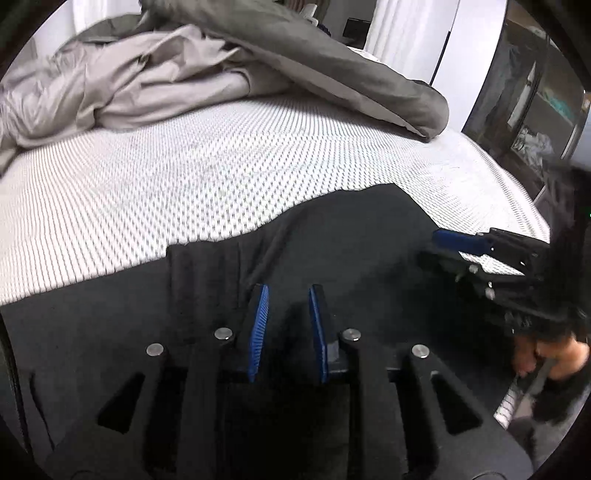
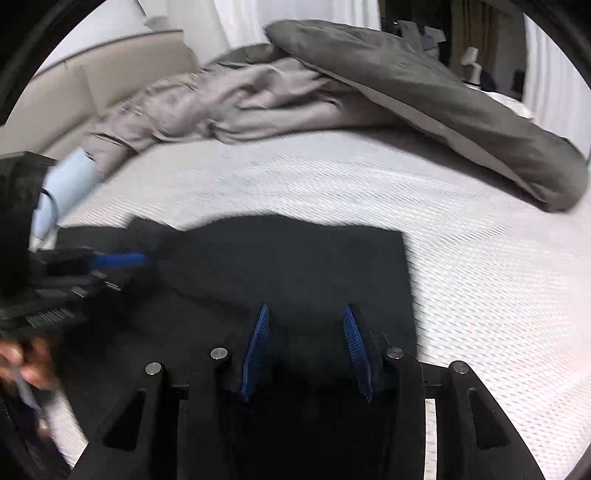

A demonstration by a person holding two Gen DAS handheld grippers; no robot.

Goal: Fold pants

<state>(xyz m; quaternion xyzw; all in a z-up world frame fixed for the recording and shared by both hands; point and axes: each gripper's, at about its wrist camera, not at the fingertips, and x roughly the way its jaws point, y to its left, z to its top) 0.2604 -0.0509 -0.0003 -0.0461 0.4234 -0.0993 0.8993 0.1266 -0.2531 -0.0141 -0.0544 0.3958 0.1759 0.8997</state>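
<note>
Black pants (image 1: 332, 236) spread flat on the near part of a white textured mattress (image 1: 184, 177), one straight edge and a square corner showing toward the right in the right wrist view (image 2: 280, 258), some folds and a thicker seam band near the left side in the left wrist view. Left gripper (image 1: 288, 295) low over the dark cloth, blue pads a small way apart, nothing clearly pinched between them — cloth only seen below the gap. Right gripper (image 2: 306, 314) also above the pants, near their right edge, pads parted wider, nothing between them. Each gripper visible from the other camera at the side, blurred, with a bare hand (image 2: 26, 362) below on the handle and a pale blue sleeve (image 2: 66, 184) behind. Farther back on the mattress — a crumpled light grey sheet (image 1: 129, 85) and a dark grey duvet (image 2: 424, 96) heaped together. White curtains (image 1: 399, 29) behind the bed, a dark shelf unit (image 1: 528, 107) at the right.
</note>
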